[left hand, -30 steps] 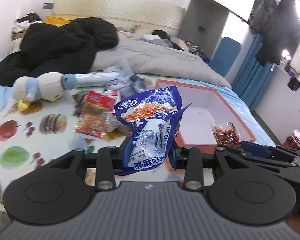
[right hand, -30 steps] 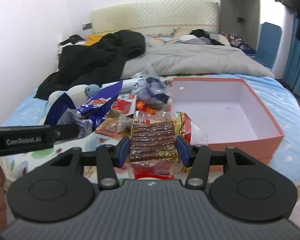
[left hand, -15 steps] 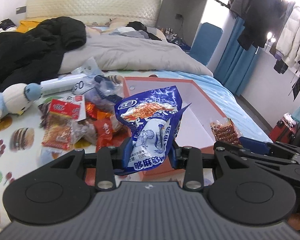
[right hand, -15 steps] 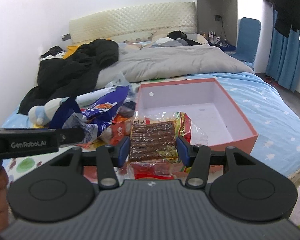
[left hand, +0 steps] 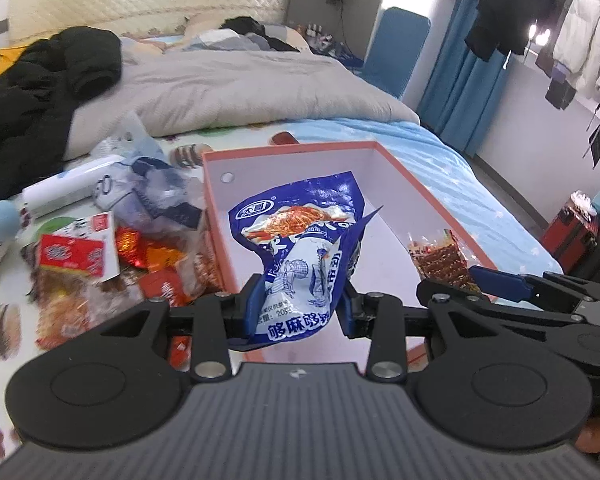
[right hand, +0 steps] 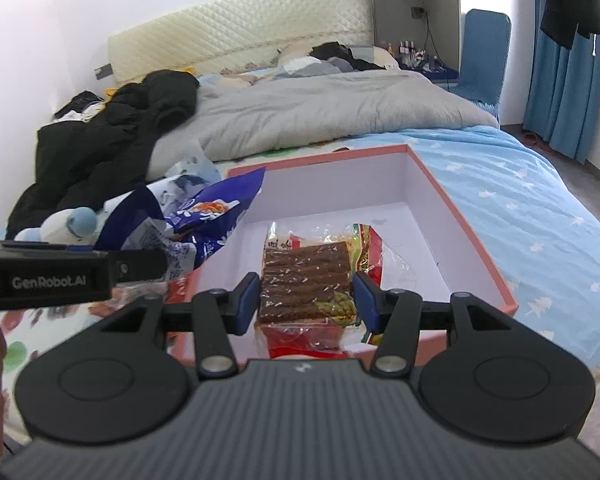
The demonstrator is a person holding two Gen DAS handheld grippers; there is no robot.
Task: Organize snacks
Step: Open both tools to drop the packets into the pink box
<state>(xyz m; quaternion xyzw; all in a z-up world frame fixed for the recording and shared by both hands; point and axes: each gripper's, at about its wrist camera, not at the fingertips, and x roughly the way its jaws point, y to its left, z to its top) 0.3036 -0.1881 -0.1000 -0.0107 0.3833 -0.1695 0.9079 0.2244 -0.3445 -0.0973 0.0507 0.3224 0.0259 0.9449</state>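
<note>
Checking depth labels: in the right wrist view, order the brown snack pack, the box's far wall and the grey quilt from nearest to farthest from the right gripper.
1. Brown snack pack, inside the right gripper.
2. Box's far wall, straight ahead.
3. Grey quilt, beyond the box.

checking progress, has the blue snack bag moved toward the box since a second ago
Yes. The blue snack bag now hangs in front of the orange box, having come across from the snack pile.

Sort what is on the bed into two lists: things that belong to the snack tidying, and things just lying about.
Part of the job:
- blue snack bag, gripped by the left gripper
- clear pack of brown sticks, gripped by the right gripper
- pink box
- loose snack packets

Lying about:
- black jacket
- grey duvet
- plush toy
</note>
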